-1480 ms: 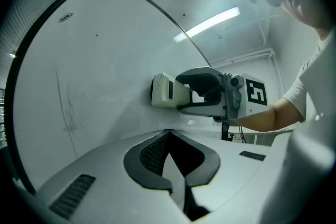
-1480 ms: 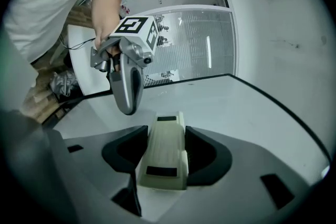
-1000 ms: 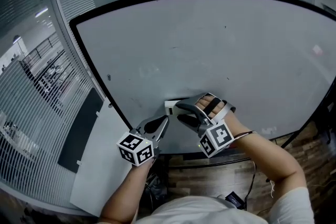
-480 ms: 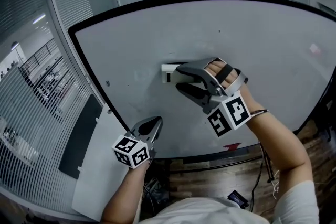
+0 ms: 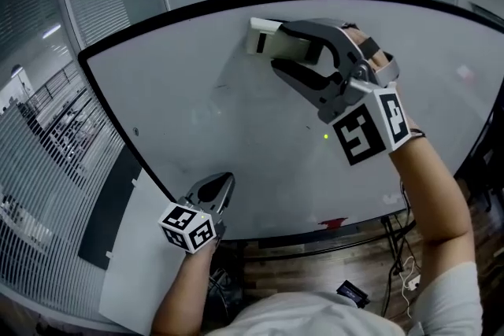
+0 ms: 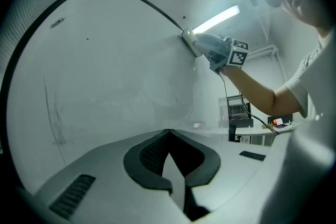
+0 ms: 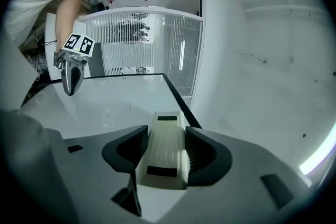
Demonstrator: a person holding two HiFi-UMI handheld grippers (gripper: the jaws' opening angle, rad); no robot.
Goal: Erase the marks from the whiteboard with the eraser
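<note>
Right gripper (image 5: 275,53): jaws clamped on cream ribbed plastic block eraser (image 7: 165,150), at top edge of large black-framed whiteboard (image 5: 236,122), apparently touching it. Left gripper (image 5: 218,186): jaws together, empty, near lower edge.

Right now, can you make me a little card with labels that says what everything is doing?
Whiteboard: big, black frame, with only faint smudges that I can make out
Eraser: pale, up near the board's top edge, against the board
Right claw: shut on the eraser
Left claw: shut, holding nothing, down by the board's lower edge
Job: wiping seems to be under way
</note>
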